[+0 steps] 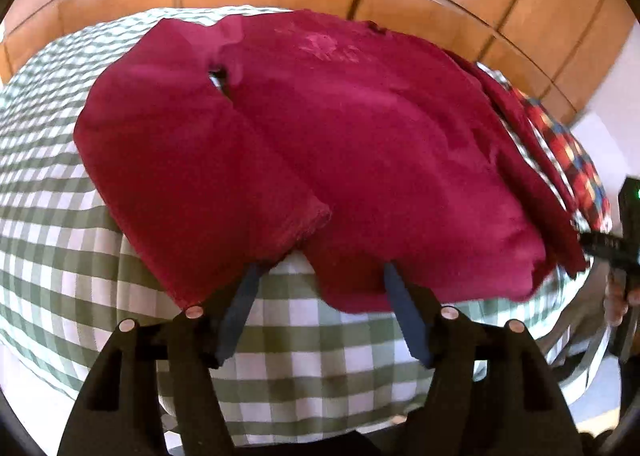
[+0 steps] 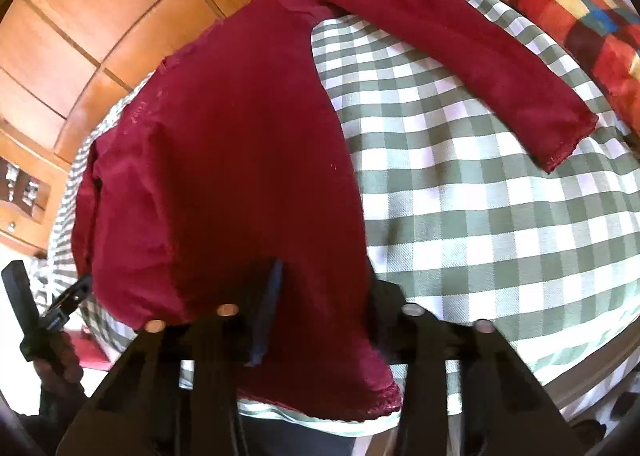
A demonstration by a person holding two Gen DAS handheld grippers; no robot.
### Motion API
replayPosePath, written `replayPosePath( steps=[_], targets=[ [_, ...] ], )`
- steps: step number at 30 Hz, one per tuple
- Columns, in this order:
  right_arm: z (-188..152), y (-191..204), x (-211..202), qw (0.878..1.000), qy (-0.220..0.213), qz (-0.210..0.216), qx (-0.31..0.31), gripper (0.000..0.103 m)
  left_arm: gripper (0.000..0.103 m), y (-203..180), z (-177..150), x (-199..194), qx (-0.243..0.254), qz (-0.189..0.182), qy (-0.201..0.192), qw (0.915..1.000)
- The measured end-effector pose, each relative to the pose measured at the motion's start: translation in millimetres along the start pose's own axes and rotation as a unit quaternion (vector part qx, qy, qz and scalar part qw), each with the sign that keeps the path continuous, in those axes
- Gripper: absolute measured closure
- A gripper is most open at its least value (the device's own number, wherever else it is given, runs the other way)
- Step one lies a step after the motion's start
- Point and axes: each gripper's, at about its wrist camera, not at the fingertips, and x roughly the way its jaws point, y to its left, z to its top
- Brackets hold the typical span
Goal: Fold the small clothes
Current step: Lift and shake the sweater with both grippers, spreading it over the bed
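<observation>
Because the red shirt [image 1: 312,144] is soft and floppy, it should be picked up by its bottom edge. It fills the middle of both views on the checked cloth [image 1: 304,340]. The left gripper [image 1: 320,276] points down, open and empty. The right gripper [image 2: 320,288] points down, with shirt between its fingers; I cannot tell if it pinches.

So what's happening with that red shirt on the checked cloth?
A person is folding a dark red long-sleeved top on a green-and-white checked cloth, with a gripper in each hand. The left gripper stands open at the top's near edge, nothing between its jaws. The right gripper has the top's hem draped over it; whether it pinches the cloth is hidden. One sleeve lies stretched out, not yet folded in, near a colourful checked cushion.
</observation>
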Motion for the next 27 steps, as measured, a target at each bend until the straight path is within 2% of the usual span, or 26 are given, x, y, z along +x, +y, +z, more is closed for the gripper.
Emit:
replayPosePath(
  steps=[3,5,7,9,14,17,19,20,24,26,27],
  targets=[
    [0.1,4.4,3.3,1.0,-0.001,0.0,-0.008,0.079,0.036,4.8,4.0,4.1,-0.014,-0.016,-0.001,0.9998],
    [-0.5,9.3,5.6,1.0,-0.002,0.001,-0.011,0.086,0.04,0.1,6.6,10.1,-0.021,-0.029,-0.005,0.9993],
    [0.7,16.1,4.5,1.0,-0.005,-0.004,-0.02,0.091,0.086,-7.7,12.0,16.8,-0.021,-0.048,0.0,0.9986],
    [3.0,22.9,-1.7,0.999,-0.016,-0.013,-0.034,0.093,0.095,-15.1,21.5,15.1,-0.012,-0.048,-0.009,0.9987],
    [14.3,36.1,-60.6,0.995,-0.087,0.017,-0.052,0.094,0.098,0.6,53.7,-40.3,-0.002,-0.07,-0.072,0.9949],
    [10.7,46.7,-83.0,0.99,-0.104,0.032,-0.088,0.096,0.099,28.5,61.4,-80.1,-0.007,-0.081,-0.085,0.9931],
    [0.1,50.9,-72.4,0.99,-0.078,0.006,-0.117,0.096,0.099,42.0,57.2,-89.5,-0.004,-0.064,-0.073,0.9952],
    [-5.2,49.6,-63.4,0.991,-0.06,-0.003,-0.123,0.096,0.099,49.6,51.0,-87.5,-0.008,-0.059,-0.055,0.9967],
    [-36.2,40.3,-14.3,0.986,0.025,-0.064,-0.15,0.096,0.098,54.0,25.1,-54.5,-0.014,-0.044,0.011,0.9989],
    [-44.3,32.3,-4.8,0.985,0.043,-0.078,-0.149,0.096,0.091,57.5,13.3,-36.0,-0.029,-0.028,0.038,0.9985],
    [-44.7,29.2,-3.7,0.985,0.05,-0.074,-0.144,0.096,0.078,62.2,11.0,-31.7,-0.043,-0.018,0.039,0.9982]
  ],
)
